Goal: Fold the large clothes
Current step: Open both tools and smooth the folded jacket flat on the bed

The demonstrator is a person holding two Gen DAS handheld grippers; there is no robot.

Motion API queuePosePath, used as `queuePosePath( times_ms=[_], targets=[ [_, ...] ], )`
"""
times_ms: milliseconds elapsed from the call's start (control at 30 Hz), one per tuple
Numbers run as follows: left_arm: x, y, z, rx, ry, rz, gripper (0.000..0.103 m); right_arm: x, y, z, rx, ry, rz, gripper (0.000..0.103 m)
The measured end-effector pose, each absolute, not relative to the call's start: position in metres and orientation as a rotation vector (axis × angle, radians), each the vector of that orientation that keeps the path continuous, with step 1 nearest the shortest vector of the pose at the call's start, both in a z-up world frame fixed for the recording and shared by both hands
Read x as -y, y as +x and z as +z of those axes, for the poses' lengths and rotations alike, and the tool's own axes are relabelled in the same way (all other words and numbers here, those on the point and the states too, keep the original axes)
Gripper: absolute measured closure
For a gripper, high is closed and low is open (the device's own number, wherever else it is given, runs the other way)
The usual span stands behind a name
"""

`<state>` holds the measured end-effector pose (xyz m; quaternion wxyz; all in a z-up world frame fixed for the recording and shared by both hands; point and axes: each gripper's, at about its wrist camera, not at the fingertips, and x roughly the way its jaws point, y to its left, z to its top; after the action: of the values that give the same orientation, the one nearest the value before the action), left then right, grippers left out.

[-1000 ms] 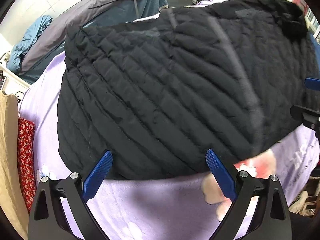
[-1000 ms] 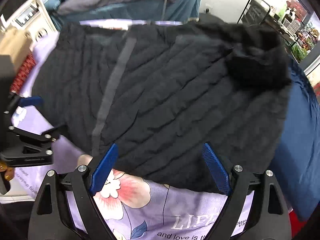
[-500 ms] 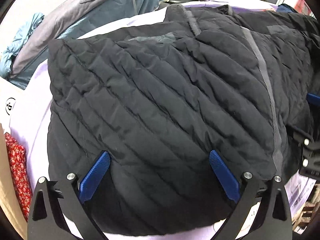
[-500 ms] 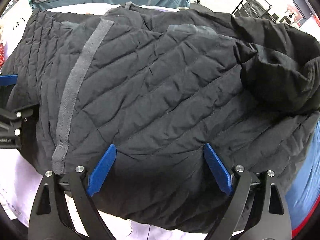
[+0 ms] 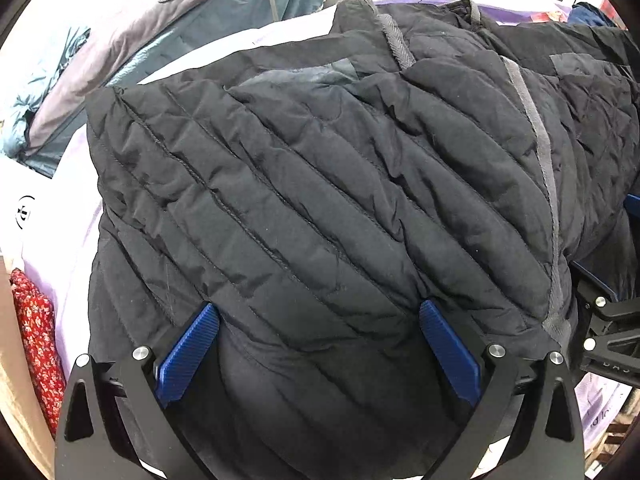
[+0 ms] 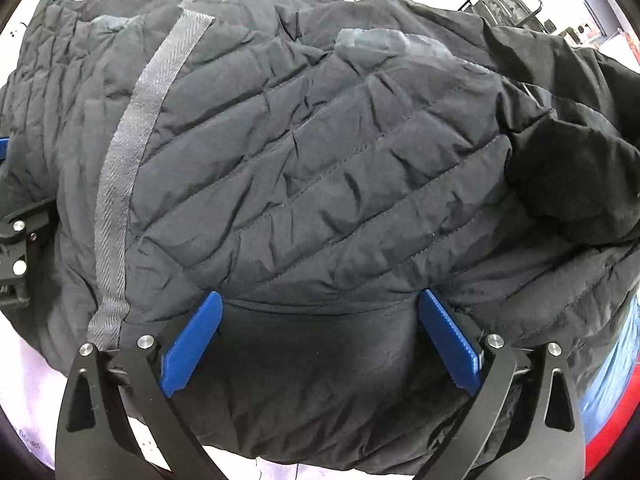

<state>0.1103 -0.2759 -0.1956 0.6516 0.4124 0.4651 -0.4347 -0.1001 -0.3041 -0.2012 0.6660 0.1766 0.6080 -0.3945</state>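
A large black quilted jacket (image 5: pixel 304 184) with a grey zip band (image 5: pixel 544 152) lies spread on a lilac floral sheet (image 5: pixel 76 160). It also fills the right wrist view (image 6: pixel 320 168), with its dark hood (image 6: pixel 576 184) bunched at the right. My left gripper (image 5: pixel 320 320) is open, its blue fingers (image 5: pixel 188 352) wide apart over the jacket's near hem. My right gripper (image 6: pixel 318 312) is open too, its blue pads (image 6: pixel 448 344) straddling the hem. Fabric lies between both pairs of jaws, which are not closed on it.
Blue and grey garments (image 5: pixel 168 28) are piled at the back. A red floral cloth (image 5: pixel 36 340) hangs at the left edge. A black wire rack (image 6: pixel 500 0) stands at the far right. The other gripper's body (image 5: pixel 608 328) shows at the right of the left wrist view.
Both grippers have moved forward and down from the bare sheet onto the jacket's near hem. Both stayed open.
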Motion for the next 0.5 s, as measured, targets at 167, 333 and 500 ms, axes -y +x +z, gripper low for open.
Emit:
queuePosePath(
  times_ms=[167, 333, 500],
  targets=[
    [0.271, 0.105, -0.188, -1.056, 0.943, -0.964, 0.005, 0.304, -0.092, -0.201, -1.368, 0.393, -0.893, 0.006],
    [0.246, 0.095, -0.168, -1.087, 0.853, -0.961, 0.007, 0.296, -0.1, -0.191, -1.343, 0.433, -0.861, 0.006],
    [0.21, 0.083, -0.151, -1.011, 0.831, -0.984, 0.007, 0.276, -0.12, -0.178, -1.269, 0.448, -0.844, 0.006]
  ],
)
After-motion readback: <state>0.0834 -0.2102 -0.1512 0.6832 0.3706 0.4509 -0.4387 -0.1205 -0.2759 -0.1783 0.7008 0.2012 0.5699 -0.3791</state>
